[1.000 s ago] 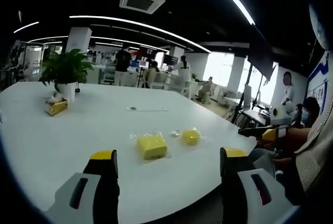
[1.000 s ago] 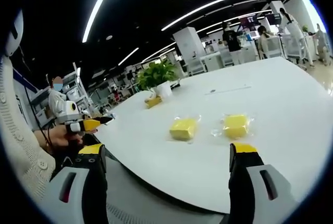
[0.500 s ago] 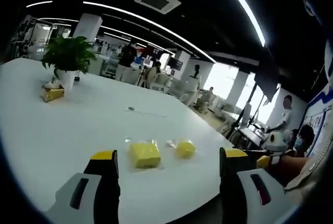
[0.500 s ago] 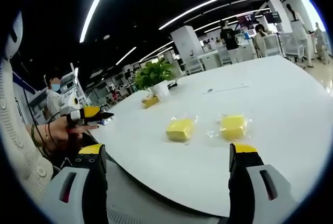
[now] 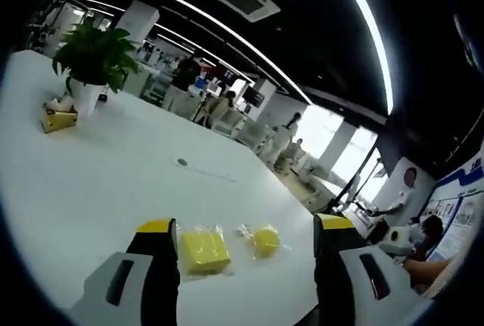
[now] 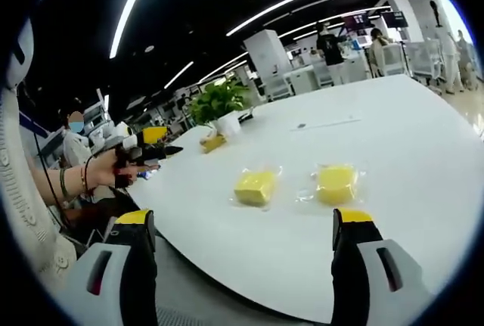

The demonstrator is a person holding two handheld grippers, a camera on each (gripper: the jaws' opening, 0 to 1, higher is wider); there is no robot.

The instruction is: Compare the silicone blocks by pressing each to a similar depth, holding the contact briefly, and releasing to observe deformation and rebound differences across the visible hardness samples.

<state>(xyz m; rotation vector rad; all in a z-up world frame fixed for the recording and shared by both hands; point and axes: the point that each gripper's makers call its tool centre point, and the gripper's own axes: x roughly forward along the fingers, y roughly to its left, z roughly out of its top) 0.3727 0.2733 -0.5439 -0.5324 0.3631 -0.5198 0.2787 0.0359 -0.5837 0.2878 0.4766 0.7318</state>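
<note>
Behind everything was a big office with long ceiling lights. On the wide white table (image 6: 423, 137) lay a square yellow silicone block in a clear bag (image 6: 255, 187) and a rounder yellow silicone block in a clear bag (image 6: 336, 183), near each other. They looked soft and squashy, the bags maybe slippery, so pressing flat on top seemed best. The left gripper (image 5: 246, 239) and right gripper (image 6: 243, 229) both had their jaws spread wide, holding nothing.

No writing can be read anywhere here. The blue-and-white wall panel (image 5: 467, 212) at the right of the left gripper view carries dark marks too blurred to make out, and the distant screen (image 6: 364, 29) in the right gripper view glows without legible words.
</note>
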